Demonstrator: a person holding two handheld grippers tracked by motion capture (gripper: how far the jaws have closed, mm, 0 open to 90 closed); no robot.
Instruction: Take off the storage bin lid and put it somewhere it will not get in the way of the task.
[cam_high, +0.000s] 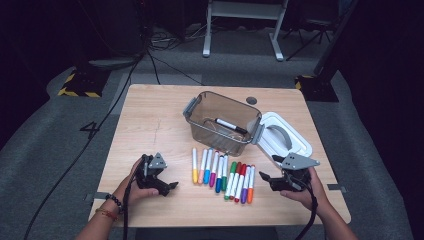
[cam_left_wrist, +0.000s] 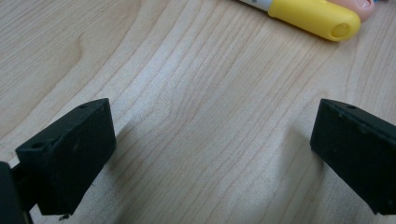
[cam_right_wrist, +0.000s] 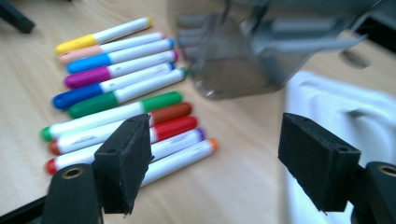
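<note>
The left gripper (cam_left_wrist: 212, 149), seen along its own two blocky black jaws, hangs low over the pale, light-grained wooden table (cam_left_wrist: 196, 93), with its jaws spread wide and nothing but bare wood between them; one jaw rises at the lower left of the left gripper view, the other at the lower right, and each casts a soft shadow on the boards beneath it. At the top right edge lies the rounded yellow plastic cap of a marker (cam_left_wrist: 315, 18), tilted across the corner, well apart from both jaws. Just beyond it, touching it, peeks a rounded peach-pink marker cap (cam_left_wrist: 362, 7), largely cut off by the frame.
</note>
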